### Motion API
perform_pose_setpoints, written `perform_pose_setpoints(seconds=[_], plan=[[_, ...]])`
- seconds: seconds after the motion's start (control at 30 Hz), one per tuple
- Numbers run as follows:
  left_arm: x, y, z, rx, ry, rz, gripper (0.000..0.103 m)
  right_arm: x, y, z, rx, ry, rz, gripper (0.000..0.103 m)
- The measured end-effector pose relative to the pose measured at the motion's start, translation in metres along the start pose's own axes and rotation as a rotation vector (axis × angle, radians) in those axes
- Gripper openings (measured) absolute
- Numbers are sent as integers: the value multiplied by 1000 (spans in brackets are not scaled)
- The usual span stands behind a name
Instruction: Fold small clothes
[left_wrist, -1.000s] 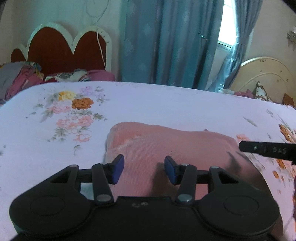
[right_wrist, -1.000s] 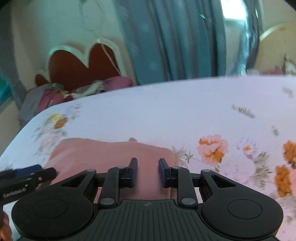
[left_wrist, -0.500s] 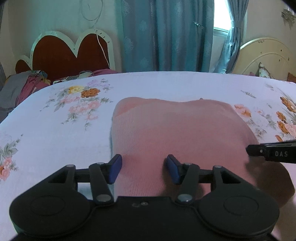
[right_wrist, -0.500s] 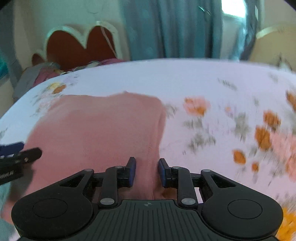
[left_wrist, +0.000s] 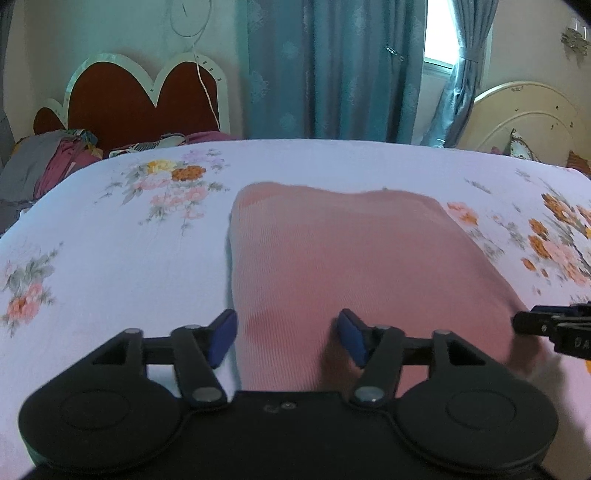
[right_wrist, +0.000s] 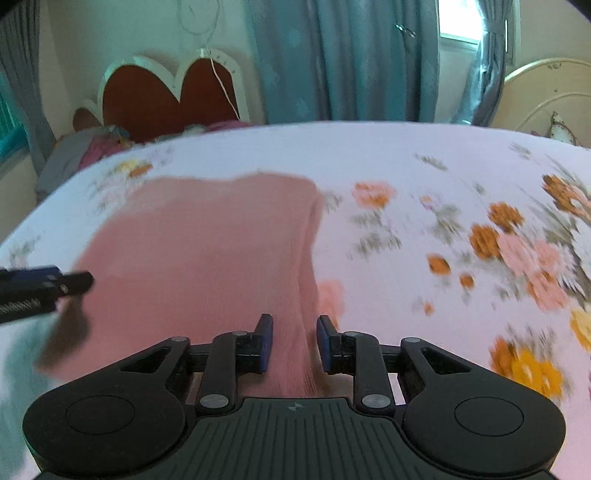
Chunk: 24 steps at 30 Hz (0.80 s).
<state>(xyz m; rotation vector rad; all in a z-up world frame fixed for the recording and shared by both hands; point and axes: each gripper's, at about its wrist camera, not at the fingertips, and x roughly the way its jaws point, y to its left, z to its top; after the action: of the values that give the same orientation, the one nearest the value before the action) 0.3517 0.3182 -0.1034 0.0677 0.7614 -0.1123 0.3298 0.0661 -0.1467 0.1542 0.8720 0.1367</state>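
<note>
On the bed (left_wrist: 110, 266), under a white sheet printed with flower sprays, the pink garment (left_wrist: 351, 266) lies folded into a flat, roughly rectangular pad near the middle, its near end running under my tools.

Left wrist view: my left tongs (left_wrist: 286, 338) sit low over the garment's near left corner. The jaws are opening; the left blue pad hangs just off the garment's left edge over bare sheet, the right pad over pink cloth. Cloth lies between them, but neither pad presses on it. At the right edge of this view the black tip of my right tongs (left_wrist: 554, 328) pokes in by the garment's near right corner. Beyond the bed's far edge: a red scalloped headboard (left_wrist: 140, 99) with a white rim, a heap of clothes (left_wrist: 48, 162) at the far left corner, teal curtains (left_wrist: 332, 70), a cream headboard (left_wrist: 528, 118) far right.

Right wrist view, blurred by motion: my right tongs (right_wrist: 293, 343) straddle the garment's right edge near its near right corner. The jaws stand narrowly apart with a ridge of pink cloth between the pads; I cannot tell whether they pinch it. My left tongs' tip (right_wrist: 48, 286) enters from the left, over the garment's left side.
</note>
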Motion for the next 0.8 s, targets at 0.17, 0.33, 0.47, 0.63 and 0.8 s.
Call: perform_pose_setpoints(seconds=[0.17,0.33,0.47,0.63,0.8], plan=[[9,-1,-22,-10,48,-4,65,9,-7,-15,39,39,-15,25],[13,2,-26,-40,53,-5,76,14,-22,-16,136,52,31,25],[5,5,-28,-66,57,-23,86,5,-16,-13,119,59,41,26],[-16,-1,-31,-92,40,2,95,-20,-10,-17,132,28,40,79],[-57,-20,-32,-67,-8,45,102,-66,-5,-29,95,-29,48,79]])
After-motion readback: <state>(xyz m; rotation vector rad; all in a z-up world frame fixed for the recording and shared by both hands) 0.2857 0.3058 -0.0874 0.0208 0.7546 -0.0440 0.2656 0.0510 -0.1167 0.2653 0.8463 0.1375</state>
